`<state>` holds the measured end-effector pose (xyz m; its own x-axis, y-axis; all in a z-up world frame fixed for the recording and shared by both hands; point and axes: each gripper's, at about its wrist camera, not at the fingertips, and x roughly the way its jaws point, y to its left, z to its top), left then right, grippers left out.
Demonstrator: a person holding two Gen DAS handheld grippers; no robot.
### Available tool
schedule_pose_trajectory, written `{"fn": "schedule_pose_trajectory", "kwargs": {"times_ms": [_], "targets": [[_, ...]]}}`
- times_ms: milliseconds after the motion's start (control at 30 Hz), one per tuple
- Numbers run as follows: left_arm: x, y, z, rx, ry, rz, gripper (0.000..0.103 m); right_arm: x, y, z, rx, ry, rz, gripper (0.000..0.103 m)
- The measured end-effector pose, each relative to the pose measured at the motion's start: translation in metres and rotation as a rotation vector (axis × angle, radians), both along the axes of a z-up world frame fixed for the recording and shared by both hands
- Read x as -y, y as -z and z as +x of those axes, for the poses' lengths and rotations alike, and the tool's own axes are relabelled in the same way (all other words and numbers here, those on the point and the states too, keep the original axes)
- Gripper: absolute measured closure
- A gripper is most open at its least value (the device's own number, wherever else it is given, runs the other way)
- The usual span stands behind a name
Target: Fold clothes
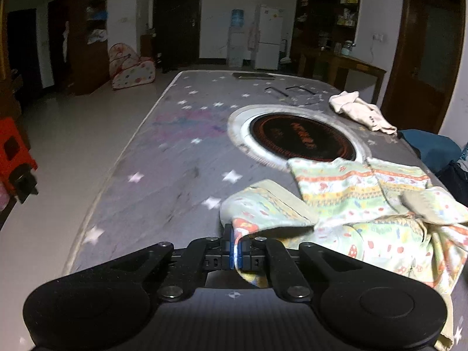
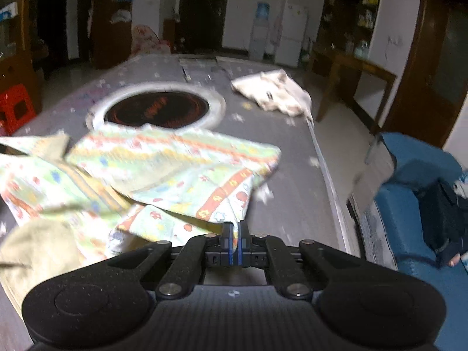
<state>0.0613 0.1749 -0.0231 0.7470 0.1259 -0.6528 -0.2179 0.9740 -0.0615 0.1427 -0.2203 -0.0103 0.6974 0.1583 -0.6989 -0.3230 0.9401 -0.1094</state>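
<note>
surface: long grey star-print surface [image 1: 163, 158] with a round dark inset hob [image 1: 301, 139] ringed in pale trim
garment: patterned garment [image 1: 359, 187], pale green with orange bands and small cartoon prints, looks like children's wear; lies bunched on the near right part of the surface, just in front of the hob, far edge overlapping the hob ring
left tool: left tool [image 1: 236, 250] pinched tight on a near-left edge of the patterned garment; cloth runs out between the blue pads and drapes over the tool body
right tool: right tool [image 2: 235, 244] also clamped, a corner of the same garment [image 2: 163, 169] between its pads; fabric fans away up-left from it
second item: cream garment [image 1: 359, 111] crumpled at the far right edge of the surface, well apart from both tools, untouched
progress: early. Both tools have hold of one piece, but it is still rumpled with layers overlapping at random; no clean fold line visible. My read: it is being spread or lifted for a first fold
left to do: flatten, fold, set aside; then the cream piece
writing: reddish characters on the hob face, too blurred to read; nothing legible on the white fridge [image 1: 269, 36] or water dispenser [image 1: 237, 39] at the back wall
risk: motion blur in the right wrist view, so exact grip point is uncertain
</note>
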Motion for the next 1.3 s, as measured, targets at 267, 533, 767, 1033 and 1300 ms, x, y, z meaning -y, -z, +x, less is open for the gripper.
{"fn": "schedule_pose_trajectory", "kwargs": {"times_ms": [267,533,767,1033,1300], "targets": [[-0.017,0.008,-0.038,-0.049,-0.059,0.001,0.101,0.022,0.02,-0.02,-0.069,0.029,-0.04,0.101],[-0.013,0.019,-0.07,-0.126,-0.037,0.013,0.1,0.042,0.032,-0.03,-0.131,0.055,-0.089,0.1],[-0.011,0.016,-0.08,-0.15,-0.002,0.041,0.076,0.048,0.029,-0.039,-0.165,0.013,-0.129,0.086],[-0.014,-0.003,-0.092,-0.123,0.024,0.099,0.044,0.064,0.016,-0.057,-0.207,-0.023,-0.125,0.066],[-0.007,-0.019,-0.072,-0.07,0.042,0.063,0.044,0.07,-0.016,-0.049,-0.142,0.006,-0.078,0.066]]}}
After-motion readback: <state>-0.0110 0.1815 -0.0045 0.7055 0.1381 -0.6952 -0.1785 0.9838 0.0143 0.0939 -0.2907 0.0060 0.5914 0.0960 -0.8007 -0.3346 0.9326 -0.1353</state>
